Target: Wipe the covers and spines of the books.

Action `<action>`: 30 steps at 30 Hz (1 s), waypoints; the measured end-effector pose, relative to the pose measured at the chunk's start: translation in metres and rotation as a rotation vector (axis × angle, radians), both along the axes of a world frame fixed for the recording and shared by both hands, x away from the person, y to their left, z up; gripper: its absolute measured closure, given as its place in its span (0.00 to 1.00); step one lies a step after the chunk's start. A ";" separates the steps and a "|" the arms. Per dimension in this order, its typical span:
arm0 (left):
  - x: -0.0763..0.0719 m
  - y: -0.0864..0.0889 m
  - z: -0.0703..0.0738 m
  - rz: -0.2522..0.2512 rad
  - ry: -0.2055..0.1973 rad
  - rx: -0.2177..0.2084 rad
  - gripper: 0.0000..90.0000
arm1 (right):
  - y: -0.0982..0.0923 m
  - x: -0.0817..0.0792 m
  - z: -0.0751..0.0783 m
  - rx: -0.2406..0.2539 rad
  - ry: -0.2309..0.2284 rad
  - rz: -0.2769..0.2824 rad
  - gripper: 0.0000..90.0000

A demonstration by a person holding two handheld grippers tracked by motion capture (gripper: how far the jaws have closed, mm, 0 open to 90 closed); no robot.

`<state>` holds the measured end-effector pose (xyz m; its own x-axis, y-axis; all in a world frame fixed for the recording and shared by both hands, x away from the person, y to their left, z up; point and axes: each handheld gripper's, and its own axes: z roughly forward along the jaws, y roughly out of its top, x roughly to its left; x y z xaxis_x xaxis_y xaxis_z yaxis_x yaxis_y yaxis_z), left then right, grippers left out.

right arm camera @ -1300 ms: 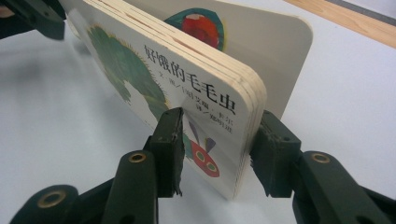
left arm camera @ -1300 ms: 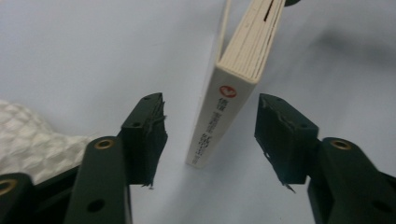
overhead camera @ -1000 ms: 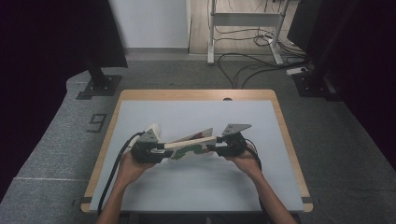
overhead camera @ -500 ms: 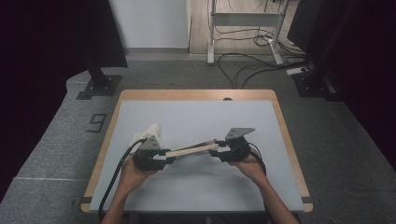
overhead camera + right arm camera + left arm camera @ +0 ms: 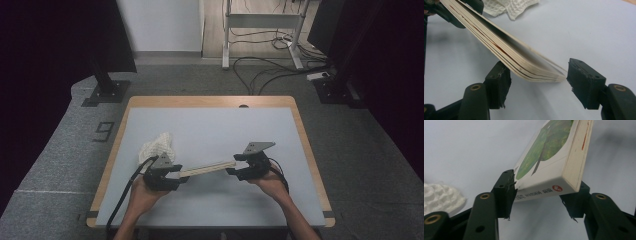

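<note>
A thin white book (image 5: 207, 169) with a green picture on its cover (image 5: 549, 147) spans the gap between my two grippers, low over the table and slightly tilted. Its spine end sits between the jaws of my left gripper (image 5: 175, 174) (image 5: 540, 192), which have just been opening; the book's corner still rests against the left pad. Its page end (image 5: 534, 72) lies between the jaws of my right gripper (image 5: 232, 170) (image 5: 536, 75), also just opening. A small gap shows at that gripper's right pad (image 5: 584, 82).
A crumpled white waffle cloth (image 5: 157, 145) (image 5: 441, 197) (image 5: 509, 7) lies just beyond the left gripper. The grey table top (image 5: 220, 130) has a wooden rim. Stands and cables sit on the floor beyond the far edge.
The left gripper has come nearer to me and the book has dropped from a tilted, cover-showing pose to nearly flat. Both pairs of jaws stand wider than before.
</note>
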<state>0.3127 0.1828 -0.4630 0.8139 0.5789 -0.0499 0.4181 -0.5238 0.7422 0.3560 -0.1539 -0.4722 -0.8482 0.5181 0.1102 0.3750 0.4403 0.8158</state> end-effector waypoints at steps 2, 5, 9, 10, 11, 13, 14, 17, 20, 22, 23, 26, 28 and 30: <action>-0.003 -0.001 -0.001 0.011 0.007 -0.003 0.49 | 0.000 -0.003 -0.001 -0.004 0.003 0.005 0.37; -0.006 -0.002 -0.004 0.022 0.025 -0.009 0.44 | 0.001 -0.005 -0.002 -0.007 0.008 0.007 0.37; -0.011 -0.003 -0.007 0.027 0.036 -0.018 0.40 | 0.000 -0.011 -0.007 -0.019 0.015 0.004 0.35; -0.013 -0.003 -0.007 0.028 0.035 -0.019 0.40 | 0.000 -0.013 -0.007 -0.018 0.018 0.002 0.35; -0.015 -0.004 -0.008 0.027 0.034 -0.019 0.39 | 0.000 -0.014 -0.008 -0.017 0.019 0.003 0.35; -0.018 -0.005 -0.009 0.029 0.036 -0.019 0.37 | 0.000 -0.016 -0.009 -0.025 0.019 0.006 0.34; -0.020 -0.005 -0.010 0.032 0.036 -0.018 0.37 | 0.000 -0.018 -0.010 -0.031 0.019 0.006 0.34; -0.025 -0.007 -0.013 0.037 0.038 -0.008 0.36 | 0.002 -0.021 -0.014 -0.041 0.022 0.016 0.34; -0.029 -0.008 -0.016 0.042 0.037 0.007 0.35 | 0.004 -0.026 -0.017 -0.047 0.021 0.022 0.34; -0.032 -0.009 -0.019 0.044 0.038 0.012 0.34 | 0.004 -0.028 -0.019 -0.058 0.020 0.024 0.33; -0.033 -0.009 -0.020 0.046 0.038 0.017 0.34 | 0.004 -0.030 -0.020 -0.062 0.022 0.023 0.33; -0.036 -0.009 -0.024 0.055 0.048 0.020 0.33 | 0.003 -0.034 -0.023 -0.060 0.027 0.020 0.33; -0.036 -0.010 -0.027 0.061 0.058 0.019 0.31 | 0.001 -0.036 -0.025 -0.057 0.031 0.020 0.33; -0.038 -0.010 -0.030 0.063 0.061 0.025 0.29 | 0.000 -0.038 -0.028 -0.057 0.029 0.017 0.33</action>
